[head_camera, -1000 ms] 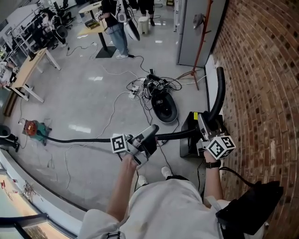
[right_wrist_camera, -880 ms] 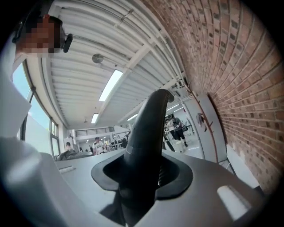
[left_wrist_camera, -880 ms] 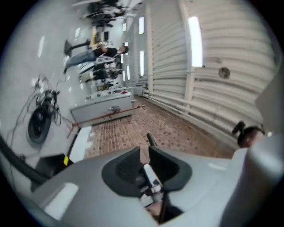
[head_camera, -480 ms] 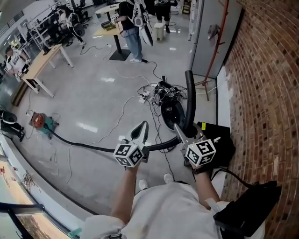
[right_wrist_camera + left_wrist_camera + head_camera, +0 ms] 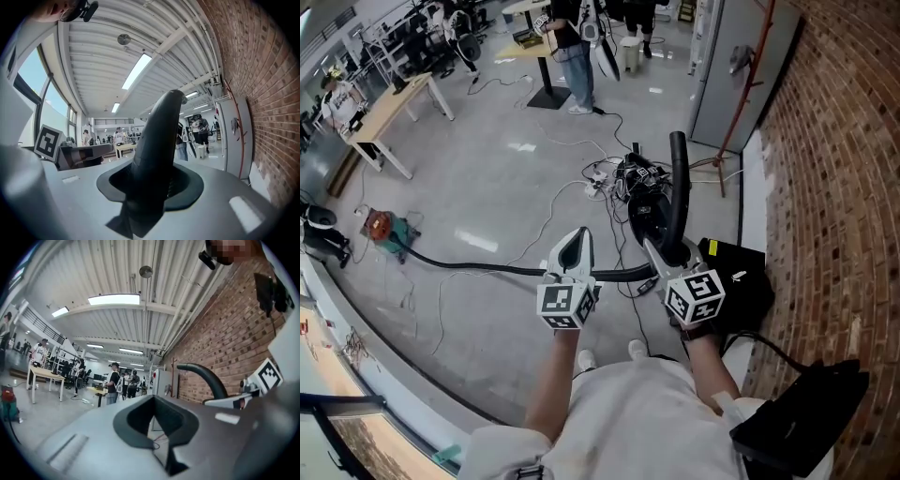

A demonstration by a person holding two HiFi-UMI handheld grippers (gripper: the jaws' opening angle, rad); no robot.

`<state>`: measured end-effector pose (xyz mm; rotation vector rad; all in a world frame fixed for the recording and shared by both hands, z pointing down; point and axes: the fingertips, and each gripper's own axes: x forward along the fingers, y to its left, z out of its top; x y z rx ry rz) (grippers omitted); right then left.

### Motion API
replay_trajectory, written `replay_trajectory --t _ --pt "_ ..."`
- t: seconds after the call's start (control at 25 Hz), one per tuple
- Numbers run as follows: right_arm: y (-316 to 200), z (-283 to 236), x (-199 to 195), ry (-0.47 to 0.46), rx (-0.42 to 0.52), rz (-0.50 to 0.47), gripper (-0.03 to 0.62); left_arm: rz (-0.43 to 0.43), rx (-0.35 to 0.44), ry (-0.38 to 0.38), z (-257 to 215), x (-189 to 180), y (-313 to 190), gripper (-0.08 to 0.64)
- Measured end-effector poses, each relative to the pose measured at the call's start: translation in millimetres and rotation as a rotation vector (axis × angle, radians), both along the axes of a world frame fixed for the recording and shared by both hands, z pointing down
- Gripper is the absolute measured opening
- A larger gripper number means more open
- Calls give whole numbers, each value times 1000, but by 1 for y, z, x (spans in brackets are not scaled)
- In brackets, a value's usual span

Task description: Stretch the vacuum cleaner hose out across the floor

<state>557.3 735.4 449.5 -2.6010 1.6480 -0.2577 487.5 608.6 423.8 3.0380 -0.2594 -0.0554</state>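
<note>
A black vacuum hose (image 5: 487, 269) runs across the floor from a red and green machine (image 5: 380, 230) at the left toward me. Its stiff curved end tube (image 5: 678, 183) rises upright, and my right gripper (image 5: 656, 253) is shut on it; in the right gripper view the tube (image 5: 157, 140) fills the jaws of my right gripper (image 5: 150, 192). My left gripper (image 5: 578, 236) hovers over the hose, shut and empty. The left gripper view shows the closed left gripper (image 5: 157, 425) with nothing inside, and the tube (image 5: 206, 376) off to the right.
A black oval appliance (image 5: 645, 217) with tangled cables (image 5: 628, 173) lies just ahead. A black case (image 5: 741, 277) sits by the brick wall (image 5: 834, 187) at right. A grey cabinet (image 5: 727, 84), wooden desks (image 5: 389, 108) and people (image 5: 572, 42) stand farther off.
My left gripper has let go of the hose, rolled over and closed empty. My right gripper swung left with the tube, which now stands upright beside the left gripper.
</note>
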Motion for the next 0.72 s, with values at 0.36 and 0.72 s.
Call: replay_trajectory --t 0.36,0.72 --pt "-2 8 2 -25 -23 32 156 2 62 -21 2 -3 10 3" --pt "-11 10 -7 -10 -49 33 155 -25 24 -69 17 -19 2 3"
